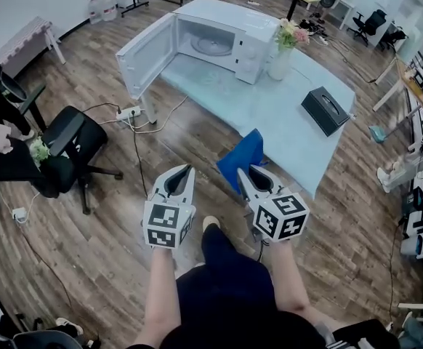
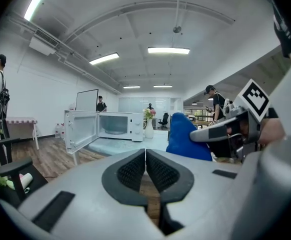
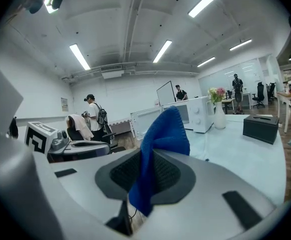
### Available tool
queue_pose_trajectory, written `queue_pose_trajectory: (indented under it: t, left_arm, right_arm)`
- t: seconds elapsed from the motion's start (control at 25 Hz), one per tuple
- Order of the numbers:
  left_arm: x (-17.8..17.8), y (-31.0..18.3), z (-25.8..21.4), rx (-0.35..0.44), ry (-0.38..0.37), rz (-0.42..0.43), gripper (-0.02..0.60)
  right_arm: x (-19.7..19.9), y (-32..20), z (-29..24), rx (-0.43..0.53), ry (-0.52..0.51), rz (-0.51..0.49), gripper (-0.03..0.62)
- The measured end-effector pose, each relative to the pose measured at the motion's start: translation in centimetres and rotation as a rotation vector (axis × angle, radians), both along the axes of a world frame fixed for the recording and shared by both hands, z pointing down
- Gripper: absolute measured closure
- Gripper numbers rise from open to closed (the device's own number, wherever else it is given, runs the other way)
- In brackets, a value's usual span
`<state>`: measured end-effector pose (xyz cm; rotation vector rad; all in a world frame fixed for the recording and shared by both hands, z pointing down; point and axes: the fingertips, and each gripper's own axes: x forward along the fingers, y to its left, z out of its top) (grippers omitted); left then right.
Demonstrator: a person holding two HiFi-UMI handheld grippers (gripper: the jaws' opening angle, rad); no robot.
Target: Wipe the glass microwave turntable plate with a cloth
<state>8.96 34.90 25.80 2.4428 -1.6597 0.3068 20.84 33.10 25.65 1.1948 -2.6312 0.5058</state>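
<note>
Well, the right gripper (image 1: 250, 173) has its jaws clamped on a blue knitted cloth (image 1: 242, 157); the left gripper (image 1: 182, 173) has its jaws pressed together, empty. The round glass turntable plate (image 1: 211, 46) lies inside the open white microwave (image 1: 249, 29) at the pale blue table's (image 1: 270, 115) far edge.

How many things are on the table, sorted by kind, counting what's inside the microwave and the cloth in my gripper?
microwave: 1
glass turntable plate: 1
vase of flowers: 1
black box: 1
blue cloth: 1
Total: 5
</note>
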Motion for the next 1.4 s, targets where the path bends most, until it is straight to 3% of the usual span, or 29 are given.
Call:
queue_pose_trajectory:
  t: [0.64, 1.4]
  left_arm:
    - [-3.2, -18.5, 1.5, -0.027, 0.000, -0.062, 0.574]
    - [-5.7, -27.9, 2.2, -0.027, -0.005, -0.092, 0.574]
  right_arm:
    - [-3.0, -18.8, 2.8, -0.076, -0.031, -0.047, 0.545]
    - [-6.3, -28.6, 4.9, -0.129, -0.056, -0.060, 0.545]
